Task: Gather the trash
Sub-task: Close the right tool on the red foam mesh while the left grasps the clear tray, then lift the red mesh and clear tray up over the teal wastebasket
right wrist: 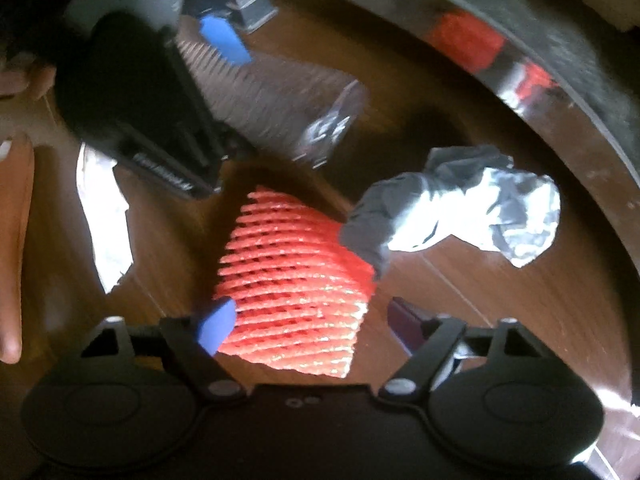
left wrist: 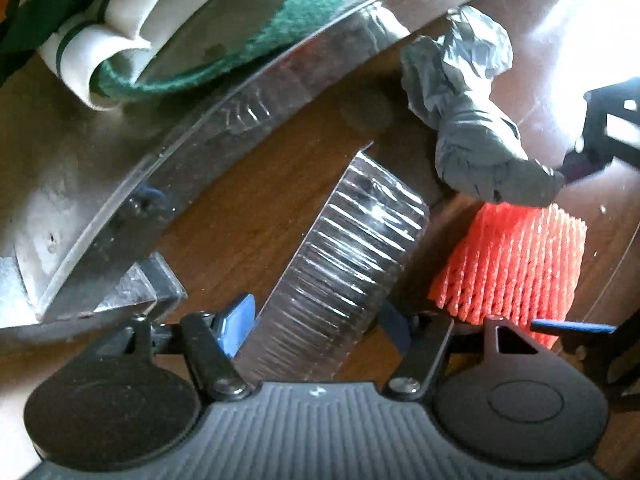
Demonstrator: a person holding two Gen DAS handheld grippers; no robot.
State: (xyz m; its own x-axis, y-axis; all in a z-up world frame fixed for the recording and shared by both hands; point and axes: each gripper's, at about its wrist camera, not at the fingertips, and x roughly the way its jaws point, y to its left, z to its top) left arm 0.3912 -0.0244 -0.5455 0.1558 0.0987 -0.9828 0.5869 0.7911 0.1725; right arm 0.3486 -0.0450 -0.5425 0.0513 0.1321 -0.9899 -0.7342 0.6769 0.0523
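Note:
A clear ribbed plastic cup (left wrist: 344, 264) lies on its side on the brown wooden floor, between the blue-padded fingers of my left gripper (left wrist: 316, 320), which is open around it. A red foam fruit net (right wrist: 296, 280) lies between the fingers of my right gripper (right wrist: 316, 324), also open. The net also shows in the left wrist view (left wrist: 516, 264). A crumpled grey-white paper wad (right wrist: 460, 208) lies just beyond the net, touching its far edge; it shows in the left wrist view (left wrist: 468, 120) too. The cup and left gripper appear blurred in the right wrist view (right wrist: 280, 96).
A curved shiny metal rim (left wrist: 248, 96) of a round base runs along the far side, with green cloth (left wrist: 304, 12) and white rolled material (left wrist: 100, 40) above it. A white scrap (right wrist: 106, 216) lies on the floor at left. A bare foot (right wrist: 16, 240) is at the left edge.

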